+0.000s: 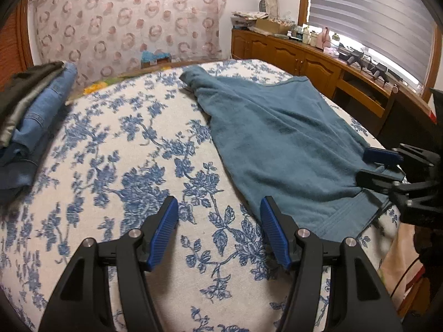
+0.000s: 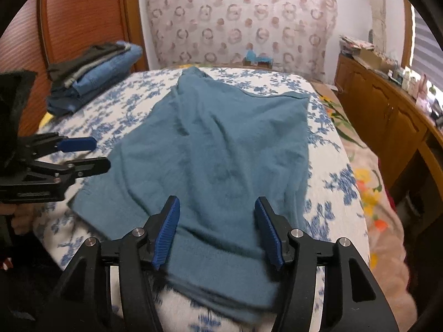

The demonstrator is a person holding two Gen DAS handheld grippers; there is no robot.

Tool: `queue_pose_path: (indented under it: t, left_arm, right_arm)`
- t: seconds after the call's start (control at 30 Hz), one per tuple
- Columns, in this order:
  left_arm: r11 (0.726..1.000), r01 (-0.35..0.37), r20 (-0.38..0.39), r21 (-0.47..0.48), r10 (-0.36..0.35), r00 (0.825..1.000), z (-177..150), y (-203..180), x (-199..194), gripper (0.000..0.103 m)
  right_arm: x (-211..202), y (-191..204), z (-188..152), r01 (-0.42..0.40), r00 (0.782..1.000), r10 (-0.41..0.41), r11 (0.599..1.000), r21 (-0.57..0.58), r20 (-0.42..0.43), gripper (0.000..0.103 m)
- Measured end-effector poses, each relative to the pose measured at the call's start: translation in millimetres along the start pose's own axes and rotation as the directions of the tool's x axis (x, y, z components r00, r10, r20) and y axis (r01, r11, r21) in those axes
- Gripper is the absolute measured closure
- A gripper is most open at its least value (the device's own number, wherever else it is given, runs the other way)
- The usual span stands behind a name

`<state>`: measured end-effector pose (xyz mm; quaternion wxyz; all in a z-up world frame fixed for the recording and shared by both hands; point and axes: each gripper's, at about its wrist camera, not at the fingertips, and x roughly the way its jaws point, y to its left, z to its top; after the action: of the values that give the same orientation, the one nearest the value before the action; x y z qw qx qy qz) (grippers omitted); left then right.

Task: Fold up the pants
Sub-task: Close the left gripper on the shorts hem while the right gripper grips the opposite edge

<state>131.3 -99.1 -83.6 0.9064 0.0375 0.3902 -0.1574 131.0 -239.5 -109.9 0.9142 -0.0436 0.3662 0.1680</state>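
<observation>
We see the teal fleece pants spread on the blue-floral white bedspread; left gripper beside them, right gripper over their near end, both with fingers apart, holding nothing; no writing legible.

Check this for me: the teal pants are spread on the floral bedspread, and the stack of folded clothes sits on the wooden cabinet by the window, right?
Not quite. The stack of folded clothes sits on the floral bedspread near the headboard, not on the cabinet, as the right wrist view shows. The teal pants are spread on the bedspread.

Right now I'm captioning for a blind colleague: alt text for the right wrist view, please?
Teal pants lie spread on a blue-floral bedspread, the open right gripper over their near end. The left gripper is at left, folded clothes behind.
</observation>
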Motion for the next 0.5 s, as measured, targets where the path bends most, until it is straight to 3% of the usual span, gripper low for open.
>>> queue_pose_path:
  t: [0.23, 0.5]
  left_arm:
    - [0.999, 0.047, 0.001, 0.011, -0.047, 0.999, -13, -11, -19, 0.041]
    - [0.993, 0.119, 0.06, 0.016, -0.119, 0.991, -18, -28, -46, 0.042]
  right_arm:
    - [-40, -17, -21, 0.031, 0.999, -0.033, 0.998, 0.048, 0.038, 0.045]
    - [-52, -33, -37, 0.025, 0.999, -0.028, 0.994, 0.109, 0.032, 0.047]
